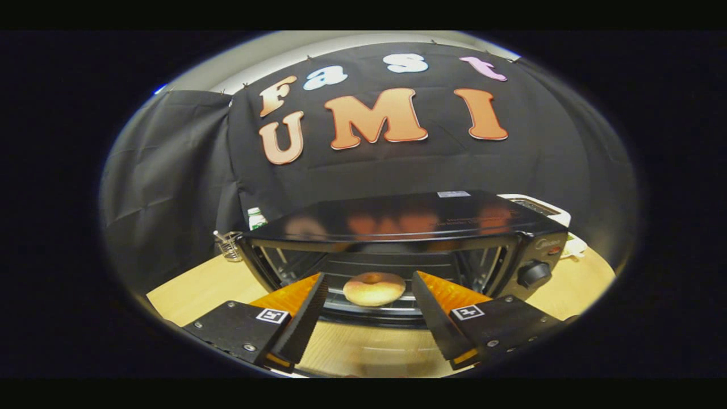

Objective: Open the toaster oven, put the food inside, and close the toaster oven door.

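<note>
A black toaster oven [409, 218] stands on the wooden table [193, 295], its front open so the wire rack inside shows. A round tan bagel-like piece of food [374, 288] lies on the front of that rack. My gripper [369, 275] is open, its two fingers spread wide on either side of the food and a little short of it. Neither finger touches the food. The lowered door shows as a dark strip [369, 318] just below the rack, between the fingers.
The oven's control knob [534, 274] sits on its right front panel. A glass jar [229, 245] and a green-capped bottle [255, 217] stand to the oven's left. A white appliance [539, 207] is behind the oven on the right.
</note>
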Available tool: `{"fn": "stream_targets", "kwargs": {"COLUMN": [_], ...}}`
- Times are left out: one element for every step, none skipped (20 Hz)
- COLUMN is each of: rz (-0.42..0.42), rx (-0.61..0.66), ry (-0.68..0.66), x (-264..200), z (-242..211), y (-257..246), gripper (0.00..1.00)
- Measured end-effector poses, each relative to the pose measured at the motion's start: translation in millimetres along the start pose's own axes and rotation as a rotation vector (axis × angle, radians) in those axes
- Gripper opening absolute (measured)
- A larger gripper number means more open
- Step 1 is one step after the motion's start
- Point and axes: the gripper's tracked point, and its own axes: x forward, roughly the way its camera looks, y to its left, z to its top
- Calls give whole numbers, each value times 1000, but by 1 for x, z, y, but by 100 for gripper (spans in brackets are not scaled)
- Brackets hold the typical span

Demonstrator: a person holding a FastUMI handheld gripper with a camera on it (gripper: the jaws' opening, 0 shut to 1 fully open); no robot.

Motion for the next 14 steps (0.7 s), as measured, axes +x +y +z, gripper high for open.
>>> {"fn": "stream_targets", "kwargs": {"rz": [13, 24, 36, 65, 111, 147, 154, 152, 141, 158, 161, 157, 138, 121], "rx": [-18, -33, -37, -21, 2, 28, 41, 39, 45, 41, 33, 15, 0, -1], "ry": [10, 20, 31, 44, 81, 109, 132, 132, 129, 152, 180, 195, 203, 215], "x": [-12, -24, -36, -47, -58, -69, -80, -88, -97, -107, -118, -126, -130, -135], "z": [-6, -13, -20, -32, -48, -62, -70, -75, -80, -92, -106, -115, -118, -122], "y": [3, 5, 6, 12, 21, 28, 29, 29, 26, 31, 33, 32, 26, 20], "gripper": [89, 89, 89, 89, 89, 89, 89, 89, 89, 89, 90, 90, 90, 90]}}
